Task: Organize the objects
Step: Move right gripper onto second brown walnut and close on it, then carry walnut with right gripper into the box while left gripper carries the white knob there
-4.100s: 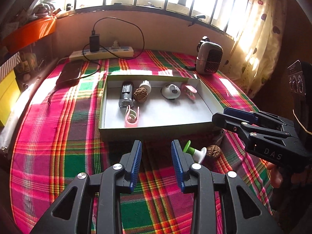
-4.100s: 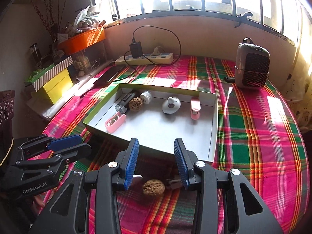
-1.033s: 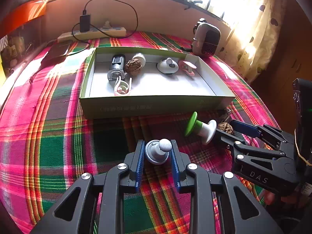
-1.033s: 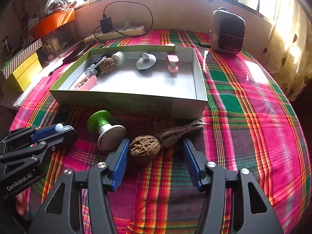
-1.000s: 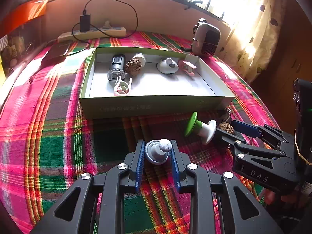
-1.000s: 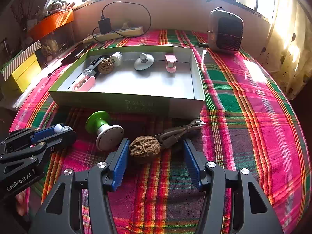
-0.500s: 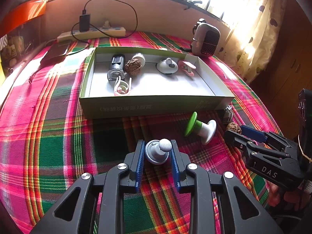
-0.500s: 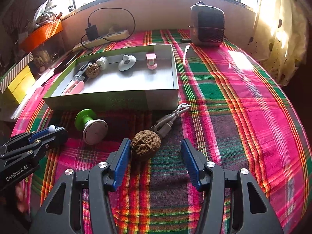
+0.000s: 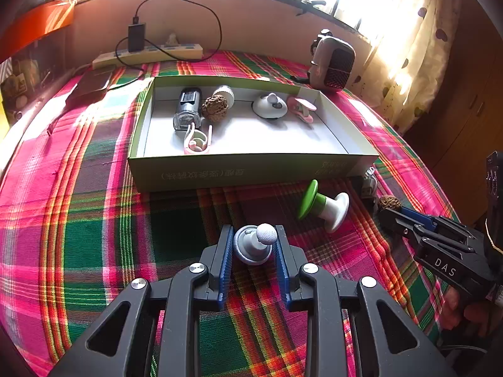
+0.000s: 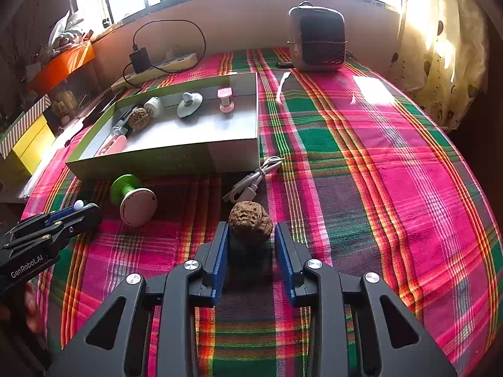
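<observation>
A plaid woven cloth (image 10: 393, 169) in pink, green and dark brown covers the whole table, its weave showing fine yellow and orange lines. On it sits a shallow rectangular cardboard box (image 9: 251, 169) with green outer walls and a white inside; faint mirrored characters run along its near wall, too pale to read. Behind it stand a rounded grey heater (image 10: 317, 36) with a dark mesh front and a cream power strip (image 9: 151, 55) with a black charger plugged in. The right gripper (image 10: 251, 235), black with ribbed blue pads, bears white "DAS" lettering in the left wrist view; its jaws are nearly closed around a wrinkled brown walnut (image 10: 250, 222), the left pad touching it, though contact on the right pad cannot be told. The left gripper (image 9: 254, 246), printed "GenRobot.AI", pinches a small grey round-based knob (image 9: 253, 245) with a white ball tip, just above the cloth in front of the box. Between the two lies a spool-shaped piece (image 9: 323, 207) tipped on its side, green disc at one end, white disc at the other. A coiled grey cable (image 10: 251, 182) lies near the box corner. Inside the box rest a clear-and-black cylinder (image 9: 187, 108), a second walnut (image 9: 214, 108), a white domed knob (image 9: 269, 106), a pink spool (image 9: 303, 108) and a pink clip (image 9: 197, 139)
</observation>
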